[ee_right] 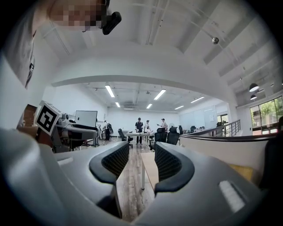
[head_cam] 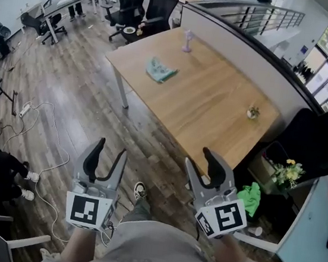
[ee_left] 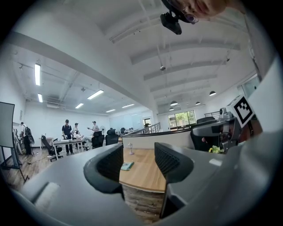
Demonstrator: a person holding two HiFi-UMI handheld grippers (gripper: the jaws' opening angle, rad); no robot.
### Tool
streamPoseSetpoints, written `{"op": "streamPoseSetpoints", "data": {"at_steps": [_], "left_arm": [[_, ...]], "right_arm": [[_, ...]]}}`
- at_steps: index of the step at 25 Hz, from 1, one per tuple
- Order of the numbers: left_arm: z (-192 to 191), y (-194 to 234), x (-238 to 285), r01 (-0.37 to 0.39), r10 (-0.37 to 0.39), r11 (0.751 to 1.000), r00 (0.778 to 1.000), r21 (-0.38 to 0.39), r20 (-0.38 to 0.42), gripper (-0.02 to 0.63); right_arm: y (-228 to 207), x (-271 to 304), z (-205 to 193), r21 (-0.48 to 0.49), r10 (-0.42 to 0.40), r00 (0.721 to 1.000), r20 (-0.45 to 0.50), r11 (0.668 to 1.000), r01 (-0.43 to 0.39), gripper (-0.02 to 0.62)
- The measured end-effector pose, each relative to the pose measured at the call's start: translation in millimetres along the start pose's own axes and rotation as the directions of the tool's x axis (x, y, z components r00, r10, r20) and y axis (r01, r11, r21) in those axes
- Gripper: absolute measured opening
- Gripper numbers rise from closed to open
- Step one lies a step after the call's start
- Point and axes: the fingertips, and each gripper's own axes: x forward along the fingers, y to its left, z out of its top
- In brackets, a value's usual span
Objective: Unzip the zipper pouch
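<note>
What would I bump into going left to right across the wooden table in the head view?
pouch → small pink stand → little plant

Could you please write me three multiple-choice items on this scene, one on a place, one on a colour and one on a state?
1. Where does the pouch lie?
A. on the floor
B. on the wooden table
C. on a chair

2. What colour is the pouch?
A. red
B. black
C. pale green

3. How do the left gripper and right gripper stand?
A. both open and empty
B. both shut on the pouch
C. left shut, right open

Answers:
1 B, since the head view shows it lying flat on the tabletop.
2 C, since it shows pale green against the wood.
3 A, since each gripper view shows the jaws apart with nothing between them.
</note>
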Motion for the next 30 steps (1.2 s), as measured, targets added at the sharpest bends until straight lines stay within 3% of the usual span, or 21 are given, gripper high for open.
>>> {"op": "streamPoseSetpoints", "data": {"at_steps": [12,18,30], "left_arm": [[-18.0,122.2,116.8,0.040,-0.040,0.999,0.998,-0.008,-0.045,0.222],[-26.3,172.7,156.9,0.057,-0.057,0.998,0.998,0.004,-0.032,0.222],[-43.6,209.6,228.0,0.092,-0.092,0.996,0.994,0.003,-0.055,0.222]], "right_arm": [[-23.3,165.7,-2.9,0.017,-0.024,0.998,-0.056,1.000,0.025,0.167],[-20.5,232.5,-12.7,-0.049,0.003,0.995,-0.101,0.999,-0.008,0.167],[-57.3,299.4,-28.3,-0.049,-0.044,0.991,-0.129,0.998,0.038,0.167]]}}
